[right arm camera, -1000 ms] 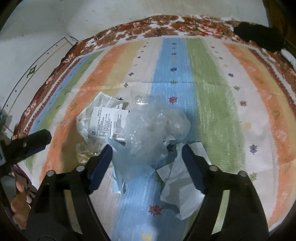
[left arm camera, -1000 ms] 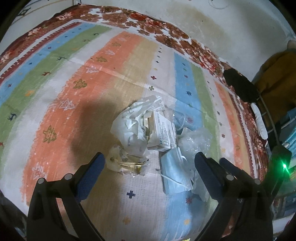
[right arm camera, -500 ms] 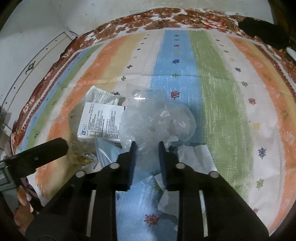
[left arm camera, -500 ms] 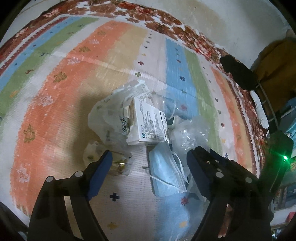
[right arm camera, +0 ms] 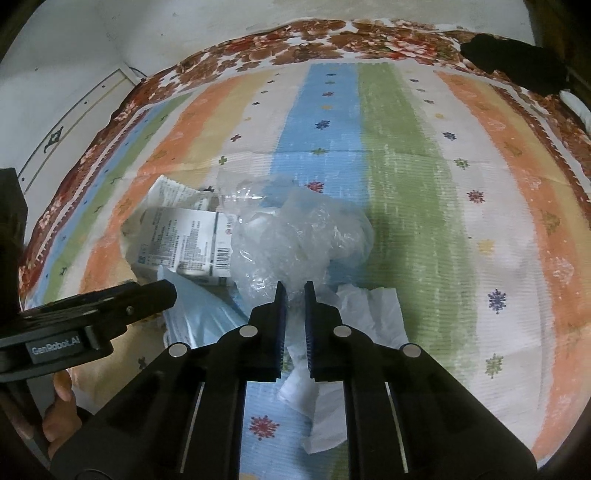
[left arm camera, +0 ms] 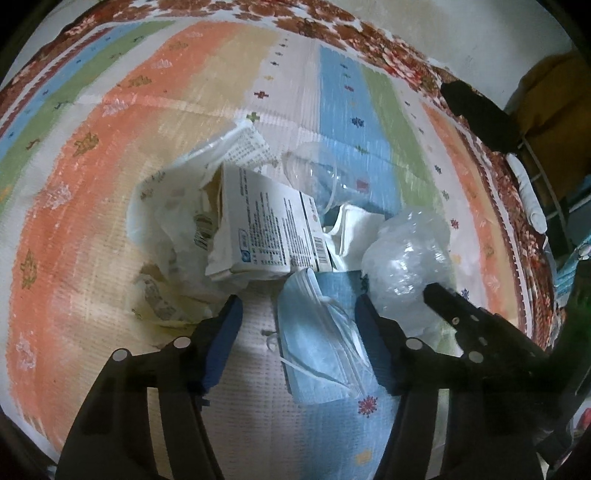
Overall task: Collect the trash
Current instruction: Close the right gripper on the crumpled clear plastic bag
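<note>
A heap of trash lies on a striped cloth (left arm camera: 110,184). It holds a white printed carton (left arm camera: 266,229), a blue face mask (left arm camera: 321,343), crumpled white wrappers (left arm camera: 170,218) and a crumpled clear plastic bag (left arm camera: 406,258). My left gripper (left arm camera: 295,317) is open, its fingers on either side of the mask's upper end. My right gripper (right arm camera: 294,295) is shut on the near edge of the clear plastic bag (right arm camera: 303,236). The carton (right arm camera: 184,247) and a white tissue (right arm camera: 354,321) lie beside it. The left gripper's finger (right arm camera: 122,302) shows at the left.
A black object (left arm camera: 476,110) lies at the cloth's far right corner. A white wall (right arm camera: 147,29) stands behind the cloth. Dark furniture and a white tube (left arm camera: 528,195) stand off the right edge.
My right gripper closed from wide open onto the plastic bag. My left gripper moved forward and down toward the heap, so that it now straddles the mask.
</note>
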Demonstrator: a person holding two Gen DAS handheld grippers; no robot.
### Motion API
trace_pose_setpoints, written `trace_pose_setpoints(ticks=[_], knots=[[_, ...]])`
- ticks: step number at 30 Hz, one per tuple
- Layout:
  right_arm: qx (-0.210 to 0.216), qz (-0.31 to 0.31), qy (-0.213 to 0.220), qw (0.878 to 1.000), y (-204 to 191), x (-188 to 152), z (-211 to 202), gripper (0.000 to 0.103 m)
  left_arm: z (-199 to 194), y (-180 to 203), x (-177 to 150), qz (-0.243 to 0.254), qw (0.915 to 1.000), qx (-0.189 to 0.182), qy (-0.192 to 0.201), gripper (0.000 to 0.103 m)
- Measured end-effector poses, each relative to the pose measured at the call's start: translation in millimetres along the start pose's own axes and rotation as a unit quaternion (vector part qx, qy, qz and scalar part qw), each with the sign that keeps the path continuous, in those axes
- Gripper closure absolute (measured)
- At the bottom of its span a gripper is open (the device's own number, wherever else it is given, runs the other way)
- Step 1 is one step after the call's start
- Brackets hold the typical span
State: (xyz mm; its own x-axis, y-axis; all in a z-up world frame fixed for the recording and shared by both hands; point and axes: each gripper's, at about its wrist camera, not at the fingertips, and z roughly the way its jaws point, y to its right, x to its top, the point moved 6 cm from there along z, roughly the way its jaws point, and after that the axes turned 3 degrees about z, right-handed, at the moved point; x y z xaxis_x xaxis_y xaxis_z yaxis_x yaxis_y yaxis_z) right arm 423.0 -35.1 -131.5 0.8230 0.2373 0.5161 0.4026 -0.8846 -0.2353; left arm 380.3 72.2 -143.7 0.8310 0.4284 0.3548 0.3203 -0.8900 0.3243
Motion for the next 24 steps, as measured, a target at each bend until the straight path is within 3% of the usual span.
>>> trace_pose_setpoints(ticks=[8,12,18,24], knots=[[-0.014,0.009,0.002,1.0,12,2,-3,0.097,9,15,-5,0.02,0.9996,0.01,-0.017,0.056],[-0.017,0.007,0.006,1.0,13,2,-5,0.097,13,21,-5,0.04,0.9987,0.025,-0.02,0.078],[-0.027,0.011,0.015,0.999,18,5,-13,0.098,9,22,-4,0.048,0.9979,0.037,-0.021,0.097],[-0.024,0.018,0.027,0.999,19,12,-24,0.098,-7,21,1,0.045,0.9987,0.023,-0.009,0.099]])
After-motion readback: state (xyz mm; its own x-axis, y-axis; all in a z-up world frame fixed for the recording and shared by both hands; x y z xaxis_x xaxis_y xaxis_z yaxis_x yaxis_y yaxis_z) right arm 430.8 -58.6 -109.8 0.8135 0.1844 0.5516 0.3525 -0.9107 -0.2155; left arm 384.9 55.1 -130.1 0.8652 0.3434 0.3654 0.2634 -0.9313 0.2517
